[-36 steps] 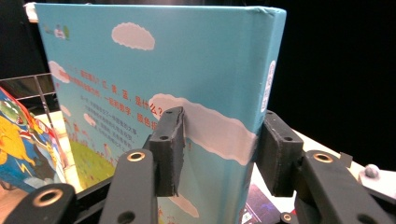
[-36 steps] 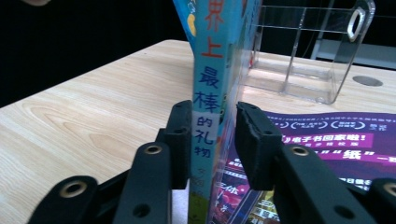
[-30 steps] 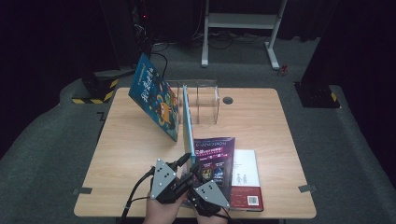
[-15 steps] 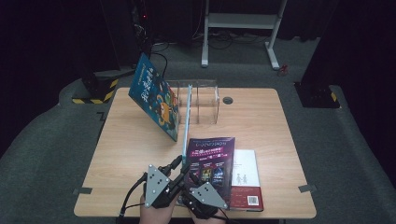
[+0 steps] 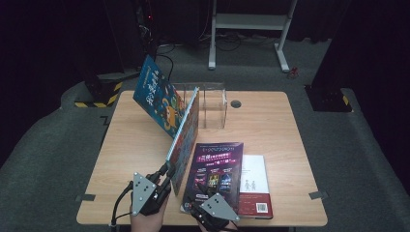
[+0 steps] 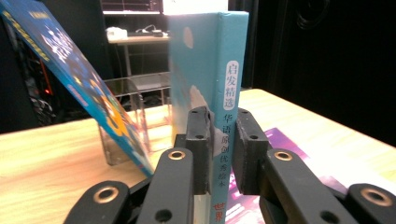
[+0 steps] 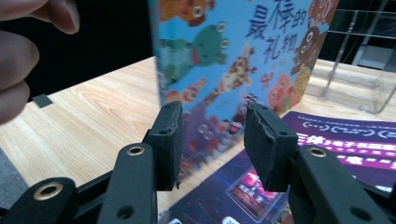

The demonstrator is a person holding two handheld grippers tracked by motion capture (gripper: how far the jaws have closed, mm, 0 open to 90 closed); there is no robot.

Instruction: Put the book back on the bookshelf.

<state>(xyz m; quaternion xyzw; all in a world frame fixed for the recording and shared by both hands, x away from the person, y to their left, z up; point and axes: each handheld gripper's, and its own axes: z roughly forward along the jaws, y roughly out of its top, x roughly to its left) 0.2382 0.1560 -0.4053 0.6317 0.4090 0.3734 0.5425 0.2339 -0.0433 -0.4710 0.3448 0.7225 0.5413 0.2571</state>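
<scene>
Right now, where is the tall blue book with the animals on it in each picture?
High view: the upright blue book stands centre-left, its near end in the left gripper.
Left gripper view: its spine rises mid-frame between the closing jaws.
Right gripper view: its animal cover is upper centre.
Shared landmark: the clear rack.

Four books: two picture books (image 5: 183, 140) (image 5: 157, 96) stand on edge, two more (image 5: 217, 174) (image 5: 255, 186) lie flat. One clear organizer (image 5: 212, 104), seemingly with several compartments. Two grippers (image 5: 167, 169) (image 7: 212, 140).
</scene>
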